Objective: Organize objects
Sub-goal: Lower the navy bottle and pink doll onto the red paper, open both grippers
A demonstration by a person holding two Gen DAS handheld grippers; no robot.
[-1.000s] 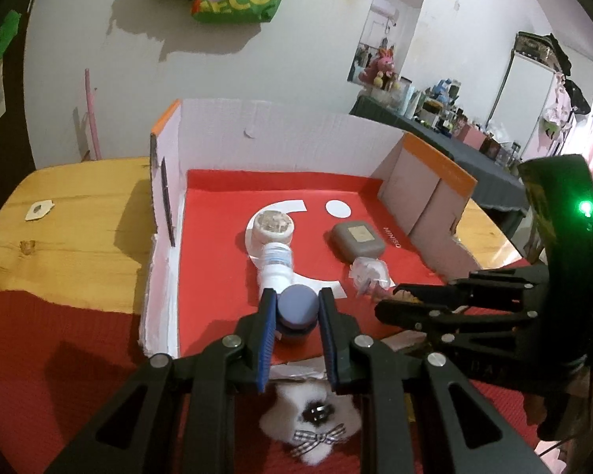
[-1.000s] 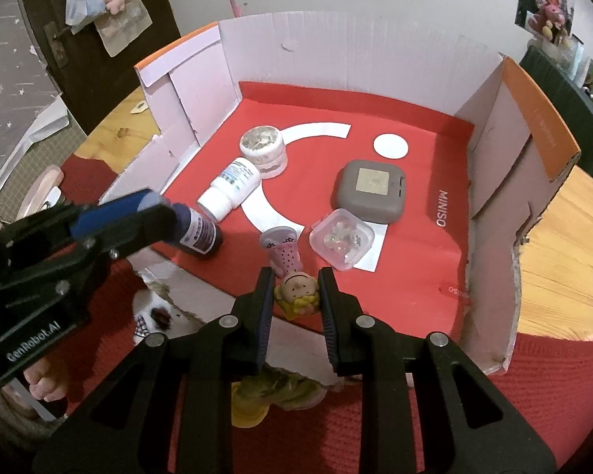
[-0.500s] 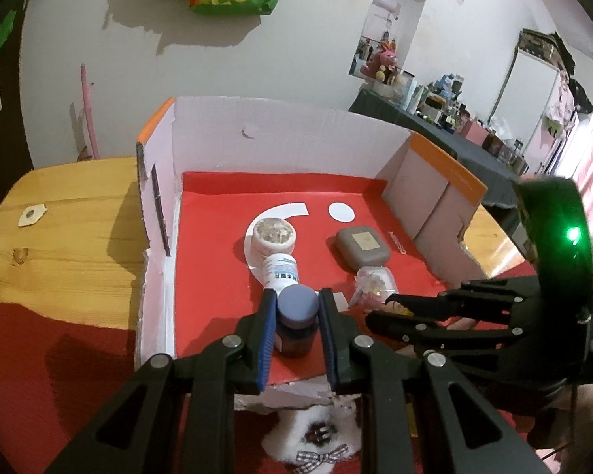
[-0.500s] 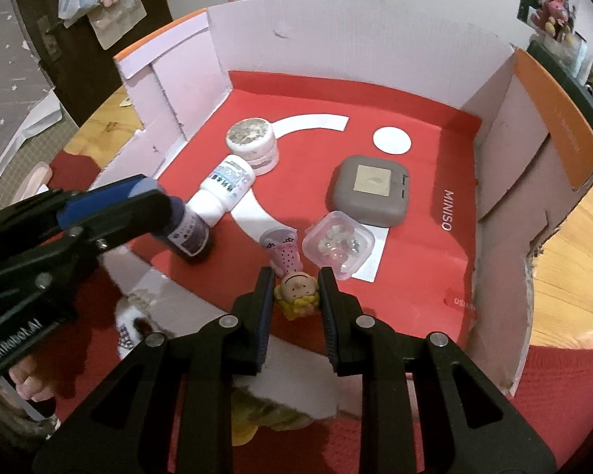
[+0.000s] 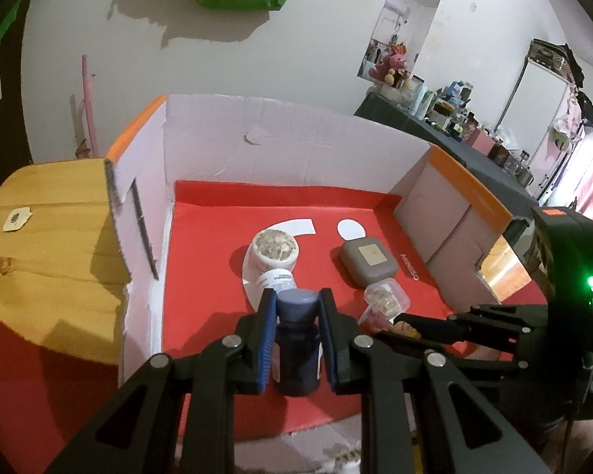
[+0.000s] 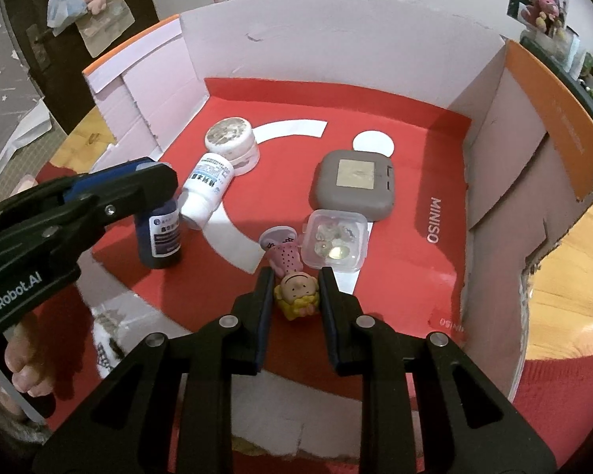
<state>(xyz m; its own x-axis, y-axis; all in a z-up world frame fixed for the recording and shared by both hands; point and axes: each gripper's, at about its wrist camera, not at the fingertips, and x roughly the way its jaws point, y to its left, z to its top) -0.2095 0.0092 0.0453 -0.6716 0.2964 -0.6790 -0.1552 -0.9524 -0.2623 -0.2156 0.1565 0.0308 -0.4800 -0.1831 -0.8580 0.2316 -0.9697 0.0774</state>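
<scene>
Blue bottle (image 5: 297,339) upright in box (image 5: 296,150), clamped by left gripper (image 5: 296,316) jaws; right gripper (image 6: 295,294) jaws clamp doll (image 6: 298,294) just right of bottle

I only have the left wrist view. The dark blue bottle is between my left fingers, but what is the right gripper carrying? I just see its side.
Observer: The right gripper is shut on a small doll figure in yellow, head up between the fingers.
Operator: Does my bottle have a label? I mostly see its cap.
Observer: Yes, the dark blue bottle has a white-edged label with print facing the right wrist camera.
Operator: Anything lying near the doll?
Observer: A pink perforated piece with a pale round cap lies just beyond it, beside the clear plastic case.
</scene>
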